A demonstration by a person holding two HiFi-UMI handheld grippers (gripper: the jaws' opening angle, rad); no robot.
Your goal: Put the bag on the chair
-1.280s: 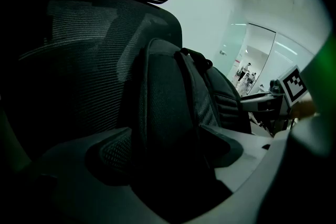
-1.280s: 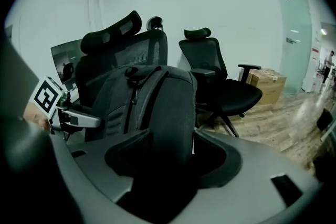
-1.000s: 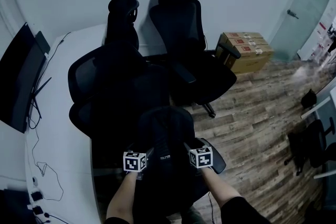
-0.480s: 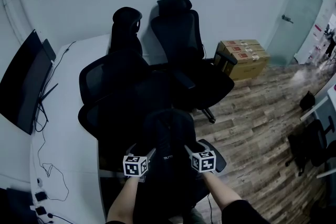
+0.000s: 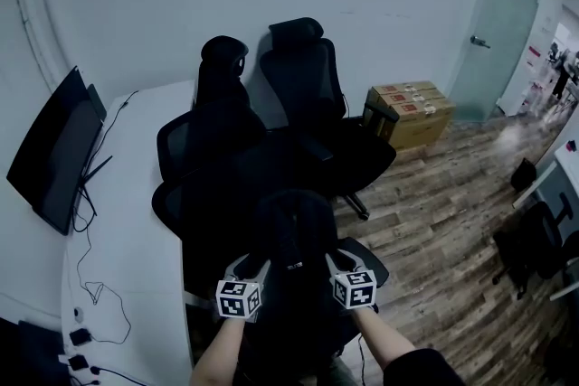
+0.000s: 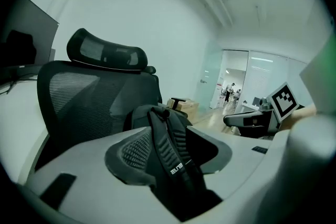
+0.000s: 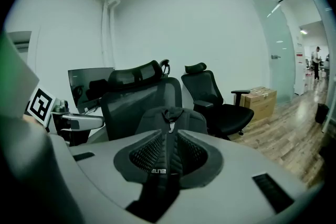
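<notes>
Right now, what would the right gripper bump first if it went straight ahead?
The black bag: the right gripper, whose jaws have just been closing on its strap, has the bag right ahead; behind that, probably the mesh chair.

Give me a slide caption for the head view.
Left gripper and right gripper, jaws just closing on its straps, hold the black bag before an office chair beside the white desk.

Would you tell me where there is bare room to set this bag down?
The white desk is bare between the monitor and the chairs, apart from loose cables. The wood floor right of the chairs is open up to the cardboard boxes. The chairs crowd together, seats too dark to judge.
</notes>
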